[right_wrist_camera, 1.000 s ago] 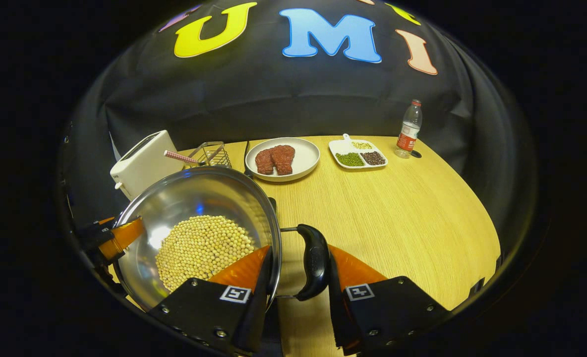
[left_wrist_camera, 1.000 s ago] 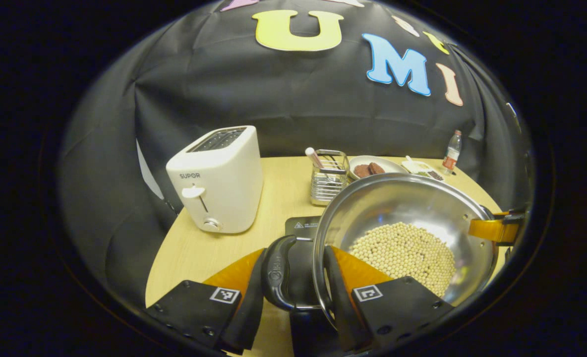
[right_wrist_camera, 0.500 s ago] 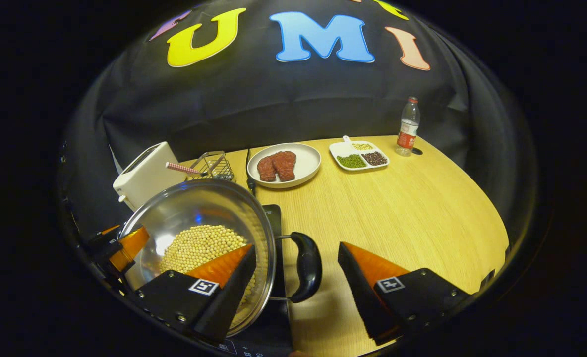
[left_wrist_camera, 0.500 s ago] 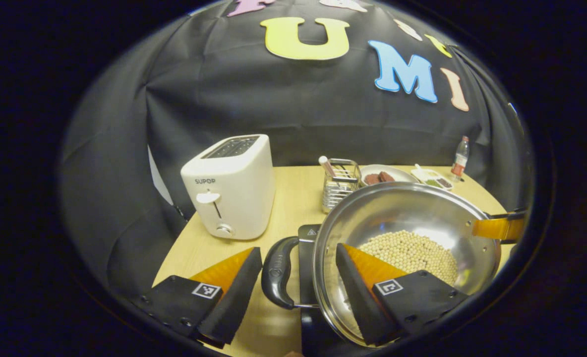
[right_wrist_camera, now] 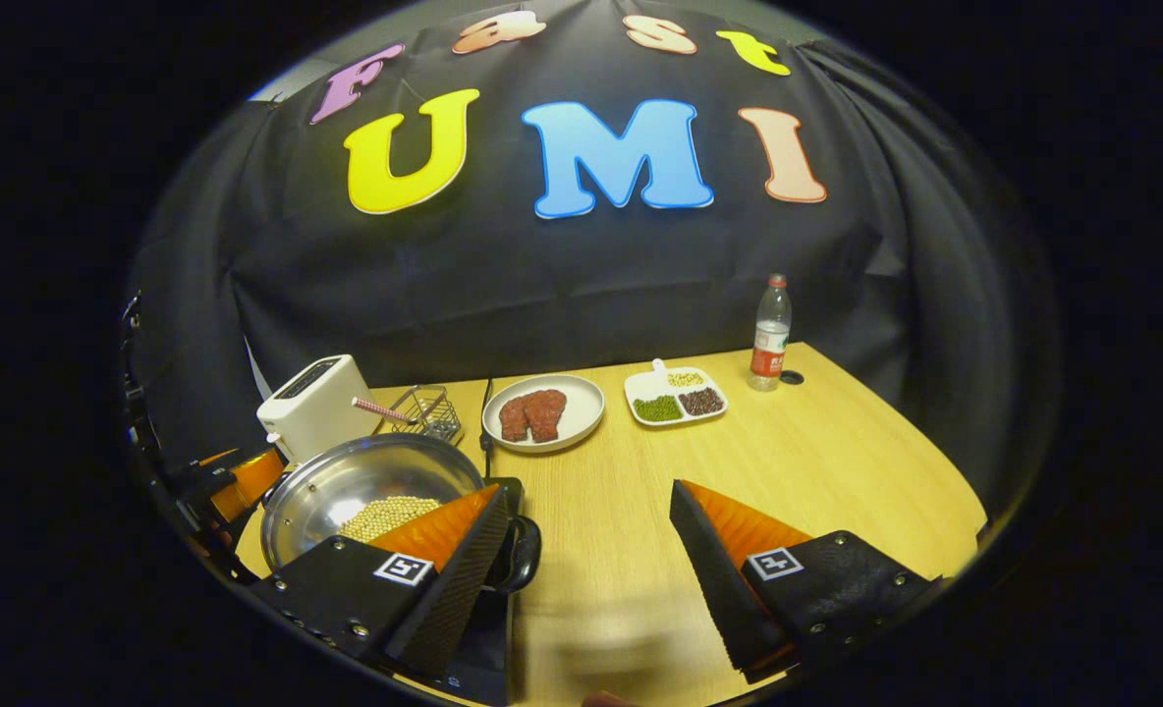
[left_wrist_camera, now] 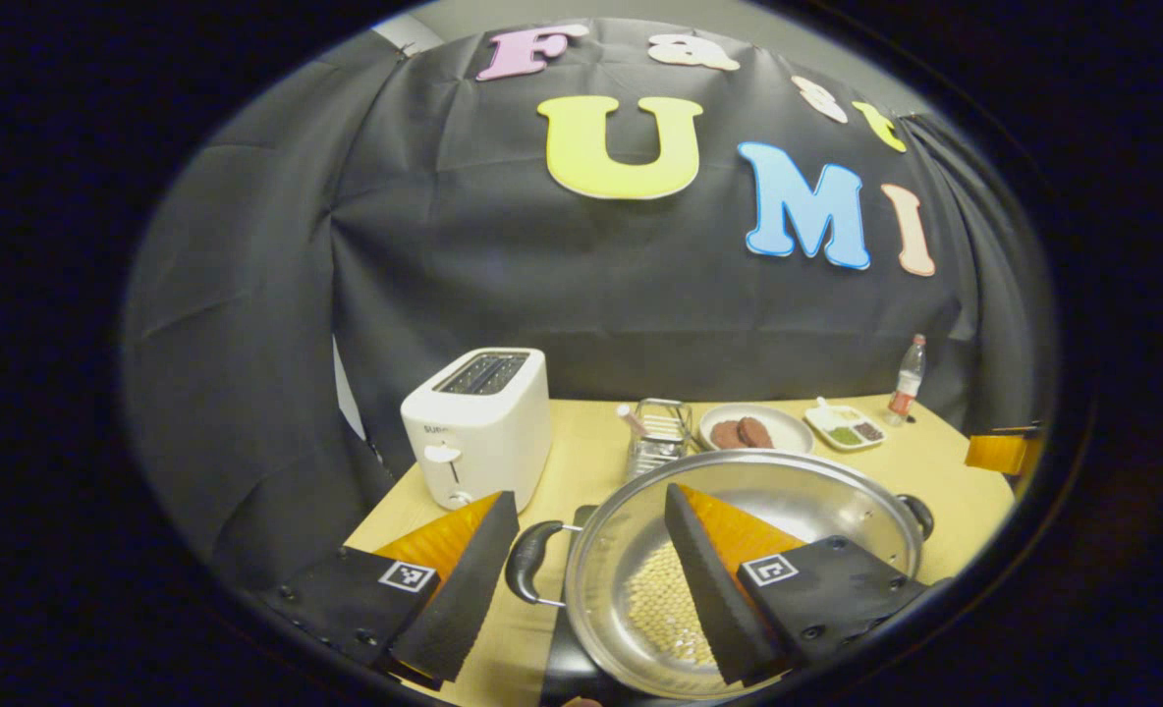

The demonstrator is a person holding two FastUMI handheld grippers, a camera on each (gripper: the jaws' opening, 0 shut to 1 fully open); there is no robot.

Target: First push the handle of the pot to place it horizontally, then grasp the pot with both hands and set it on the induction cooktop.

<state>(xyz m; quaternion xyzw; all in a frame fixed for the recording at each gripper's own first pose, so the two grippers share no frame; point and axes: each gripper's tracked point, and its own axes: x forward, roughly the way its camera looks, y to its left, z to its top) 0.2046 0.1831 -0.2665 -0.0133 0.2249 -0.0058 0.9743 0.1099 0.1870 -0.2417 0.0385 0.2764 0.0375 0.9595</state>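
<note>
Both grippers' fingers gape empty; pot (left_wrist_camera: 788, 501) holds soybeans (left_wrist_camera: 660, 609) on cooktop (right_wrist_camera: 488, 628).

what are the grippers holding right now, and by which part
Nothing: the left gripper and right gripper are both open, clear of the pot handles.

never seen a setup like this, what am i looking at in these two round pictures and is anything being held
A person holds a two-finger tool in each hand, and a fisheye camera rides on each. The left gripper view looks along the left gripper; the right gripper view looks along the right gripper. Both have their jaws apart and grip nothing.

On the wooden table a steel pot of pale beans sits on a black induction cooktop. Behind it stand a white toaster, a wire rack, a plate of meat, a divided dish and a bottle.
</note>
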